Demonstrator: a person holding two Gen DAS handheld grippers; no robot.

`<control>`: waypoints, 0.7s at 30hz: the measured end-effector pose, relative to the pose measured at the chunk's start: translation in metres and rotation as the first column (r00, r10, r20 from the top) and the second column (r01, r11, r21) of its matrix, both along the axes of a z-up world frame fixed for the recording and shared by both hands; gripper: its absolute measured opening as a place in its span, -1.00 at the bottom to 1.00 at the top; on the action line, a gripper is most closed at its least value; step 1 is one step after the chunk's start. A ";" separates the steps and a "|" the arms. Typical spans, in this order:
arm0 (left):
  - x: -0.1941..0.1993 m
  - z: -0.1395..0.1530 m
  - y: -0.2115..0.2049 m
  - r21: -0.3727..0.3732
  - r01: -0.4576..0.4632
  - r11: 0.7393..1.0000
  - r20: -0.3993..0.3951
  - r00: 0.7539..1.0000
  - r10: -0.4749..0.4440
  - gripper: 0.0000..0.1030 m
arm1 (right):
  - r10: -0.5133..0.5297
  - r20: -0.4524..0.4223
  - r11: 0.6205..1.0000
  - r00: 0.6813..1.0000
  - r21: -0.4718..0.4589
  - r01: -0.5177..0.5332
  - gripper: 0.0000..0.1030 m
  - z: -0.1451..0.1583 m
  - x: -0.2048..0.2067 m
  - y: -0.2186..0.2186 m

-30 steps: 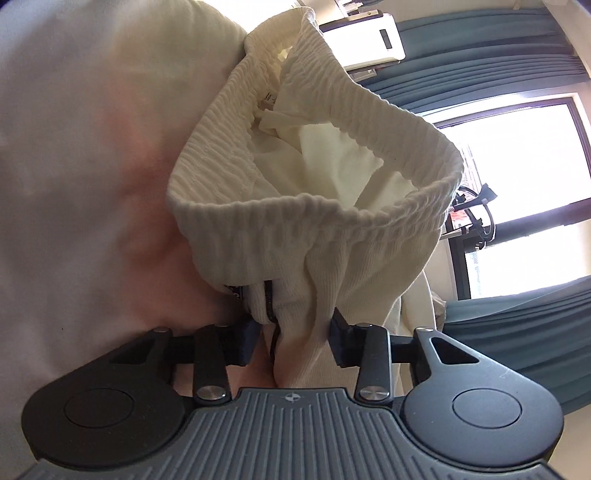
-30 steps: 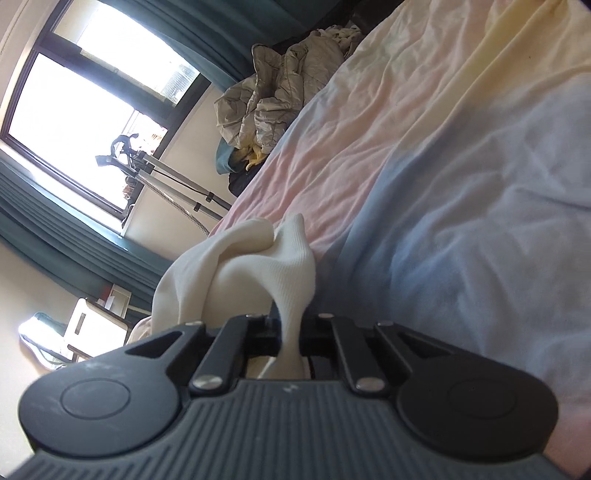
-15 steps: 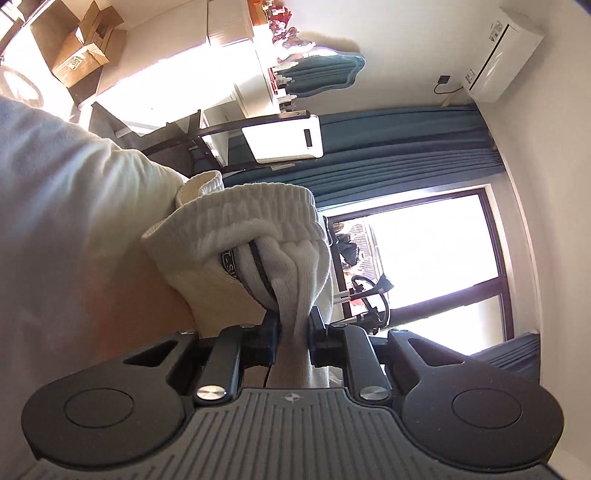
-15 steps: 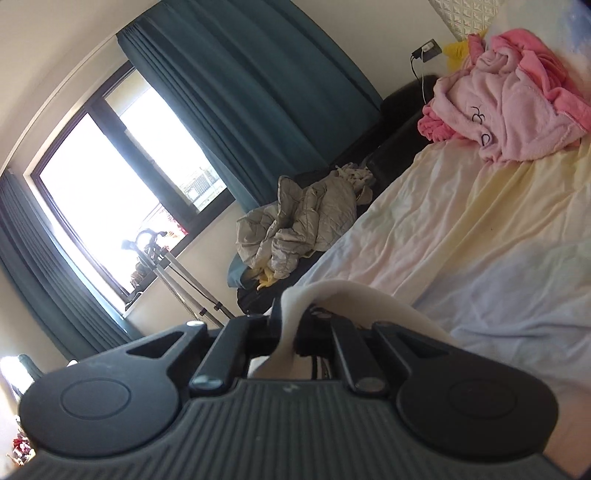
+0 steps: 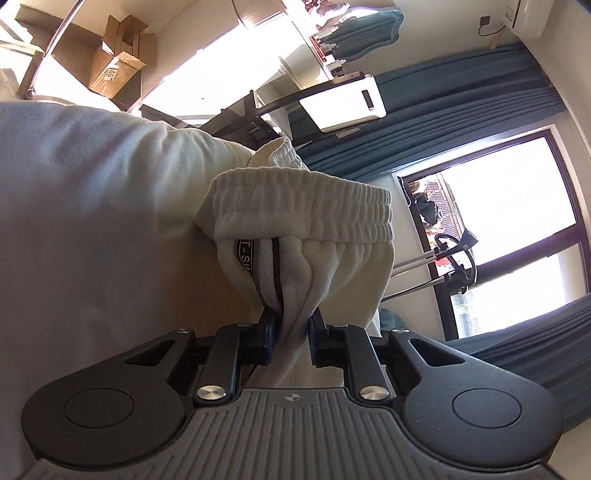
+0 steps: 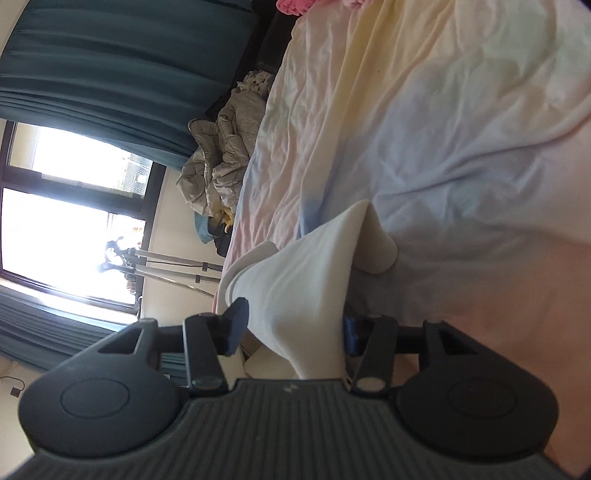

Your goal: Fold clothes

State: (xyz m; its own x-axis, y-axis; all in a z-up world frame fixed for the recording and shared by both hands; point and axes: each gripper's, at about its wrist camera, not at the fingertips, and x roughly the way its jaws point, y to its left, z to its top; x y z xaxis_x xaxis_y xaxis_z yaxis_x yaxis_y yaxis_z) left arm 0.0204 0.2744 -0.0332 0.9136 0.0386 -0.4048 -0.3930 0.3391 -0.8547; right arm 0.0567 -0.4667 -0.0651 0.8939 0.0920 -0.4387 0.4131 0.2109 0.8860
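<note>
Cream ribbed trousers with an elastic waistband [image 5: 306,218] hang bunched in front of my left gripper [image 5: 291,332], which is shut on the gathered cloth just below the waistband, where a dark drawstring shows. In the right wrist view another part of the cream garment [image 6: 306,280] drapes between the jaws of my right gripper [image 6: 291,328]. Those jaws are opening, and the left pad [image 6: 236,325] stands clear of the cloth. The garment's far end rests on the pastel bed sheet [image 6: 443,129].
A crumpled grey quilt [image 6: 221,162] lies by the bed's far edge, and a pink garment [image 6: 295,5] lies at the bed's head. Teal curtains [image 6: 110,74], a bright window and a metal stand [image 6: 166,266] lie beyond. A cardboard box [image 5: 114,66] sits behind the bed.
My left gripper closed on the cloth below the waistband and lifted it. My right gripper rolled and spread its jaws, releasing the pinched cloth, which now lies loose between them.
</note>
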 end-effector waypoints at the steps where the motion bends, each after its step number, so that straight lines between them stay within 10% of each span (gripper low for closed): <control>1: 0.003 0.000 0.001 0.001 0.006 1.000 -0.005 1.000 -0.006 -0.62 | -0.012 -0.007 1.000 1.000 0.012 0.012 0.01 -0.005 0.004 -0.005; 9: 0.018 -0.002 0.009 0.038 0.052 0.998 -0.048 0.998 -0.050 -0.59 | -0.068 -0.034 0.979 0.997 0.190 0.074 -0.02 -0.065 0.032 -0.034; 14: 0.018 -0.011 0.010 -0.011 0.009 1.000 -0.069 0.998 -0.010 -0.58 | -0.091 0.006 0.974 0.996 0.210 0.087 -0.85 -0.072 0.039 -0.039; 21: 0.015 -0.008 0.010 -0.013 0.006 1.000 -0.058 0.998 -0.007 -0.61 | -0.154 0.143 0.964 0.978 -0.194 0.180 -0.94 0.006 0.027 -0.036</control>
State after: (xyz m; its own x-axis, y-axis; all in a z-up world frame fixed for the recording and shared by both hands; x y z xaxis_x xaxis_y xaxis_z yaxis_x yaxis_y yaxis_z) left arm 0.0351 0.2846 -0.0416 0.8887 0.0270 -0.4578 -0.4400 0.3314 -0.8346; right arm 0.0839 -0.5030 -0.0594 0.9379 -0.1429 -0.3162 0.3463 0.3306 0.8779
